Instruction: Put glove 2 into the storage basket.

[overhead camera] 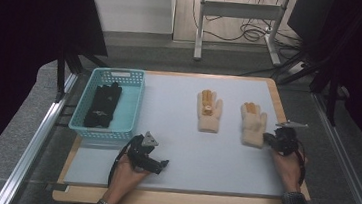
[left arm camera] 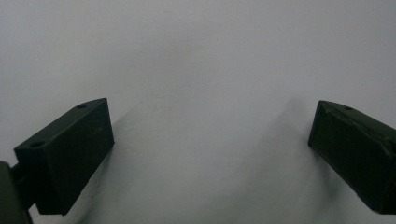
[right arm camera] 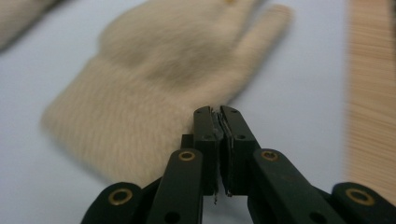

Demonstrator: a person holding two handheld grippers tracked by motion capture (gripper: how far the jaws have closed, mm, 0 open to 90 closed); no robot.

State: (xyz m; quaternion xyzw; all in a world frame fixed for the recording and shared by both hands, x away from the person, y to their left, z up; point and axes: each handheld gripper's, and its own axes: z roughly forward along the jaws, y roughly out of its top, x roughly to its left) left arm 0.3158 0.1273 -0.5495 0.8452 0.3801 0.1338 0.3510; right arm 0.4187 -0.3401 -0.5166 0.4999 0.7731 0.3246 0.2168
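Right gripper (overhead camera: 269,139) sits at the right of the pale grey table mat (overhead camera: 204,154), tips against the near right edge of the fluffy cream knitted glove (overhead camera: 253,125). In the right gripper view its jaws are pressed together; whether they pinch a bit of the glove's edge (right arm camera: 154,84) or nothing, I cannot tell. Likely placed low at the cuff side to catch fabric for lifting.

Second cream glove with an orange patch (overhead camera: 209,111) lies just left of the first, palm flat, apart from it.

Left gripper (overhead camera: 160,165) rests near the front edge, jaws spread wide over bare mat, holding nothing; seemingly parked while the right works.

Turquoise plastic basket (overhead camera: 84,104) at far left holds a black glove (overhead camera: 103,105), probably the drop place for the cream pair.
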